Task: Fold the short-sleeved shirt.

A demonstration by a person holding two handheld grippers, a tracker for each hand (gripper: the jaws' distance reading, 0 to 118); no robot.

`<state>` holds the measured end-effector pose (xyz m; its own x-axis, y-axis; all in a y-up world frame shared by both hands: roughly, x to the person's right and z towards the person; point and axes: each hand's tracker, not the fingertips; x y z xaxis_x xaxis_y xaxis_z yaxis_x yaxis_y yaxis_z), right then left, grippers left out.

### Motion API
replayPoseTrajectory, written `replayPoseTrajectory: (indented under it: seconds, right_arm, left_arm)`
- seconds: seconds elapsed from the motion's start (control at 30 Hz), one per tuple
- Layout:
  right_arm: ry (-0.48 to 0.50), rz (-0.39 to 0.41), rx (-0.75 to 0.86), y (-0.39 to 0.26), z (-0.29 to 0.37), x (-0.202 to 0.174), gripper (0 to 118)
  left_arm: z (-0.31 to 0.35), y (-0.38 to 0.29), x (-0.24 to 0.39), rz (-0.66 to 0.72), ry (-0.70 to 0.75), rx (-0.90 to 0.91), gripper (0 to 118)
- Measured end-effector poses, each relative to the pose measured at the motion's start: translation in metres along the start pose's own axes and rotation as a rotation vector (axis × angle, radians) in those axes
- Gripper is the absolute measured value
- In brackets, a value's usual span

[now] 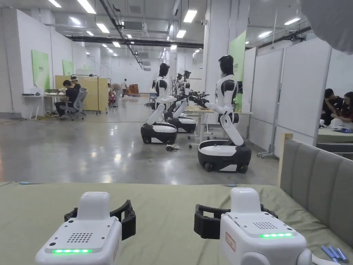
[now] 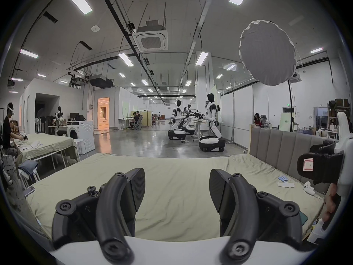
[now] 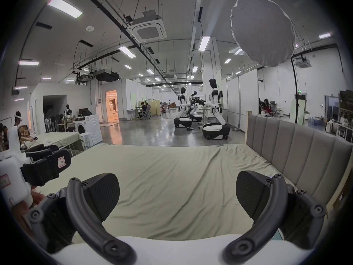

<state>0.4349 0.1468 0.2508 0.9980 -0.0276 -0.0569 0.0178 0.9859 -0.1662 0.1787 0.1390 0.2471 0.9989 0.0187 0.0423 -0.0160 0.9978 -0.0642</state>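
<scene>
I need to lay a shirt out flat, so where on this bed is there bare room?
The middle of the green sheet, between both open grippers and the far edge, is bare. It is crowded along the grey headboard: blue tubes and a white controller lie there.

my grippers: white bodies, black jaws, green light strips — left gripper (image 1: pixel 100 215), right gripper (image 1: pixel 234 215)
bed sheet (image 1: pixel 165 207): plain olive green
headboard (image 1: pixel 317 179): grey, vertical panels

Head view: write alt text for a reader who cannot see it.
Two white handheld grippers, the left gripper and the right gripper, hover side by side with jaws open over a bed covered in an olive-green sheet. A grey padded headboard stands at right, and beyond the bed several white humanoid robots stand on a shiny floor.
</scene>
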Motion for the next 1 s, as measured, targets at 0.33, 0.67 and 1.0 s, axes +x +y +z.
replayPoseTrajectory:
  seconds: [0.33,0.67,1.0]
  right_arm:
    - [-0.051,-0.091,0.007,0.003,0.004,-0.004,118]
    - [-0.045,-0.152,-0.005,0.011,0.002,0.004,118]
    - [-0.03,-0.084,-0.072,0.014,0.0,0.004,118]
  left_arm:
    - [-0.001,-0.003,-0.001,-0.021,0.012,-0.01,69]
    - [-0.002,-0.001,0.001,-0.01,0.003,-0.01,69]
    - [-0.001,0.002,0.0,0.005,-0.004,0.003,69]
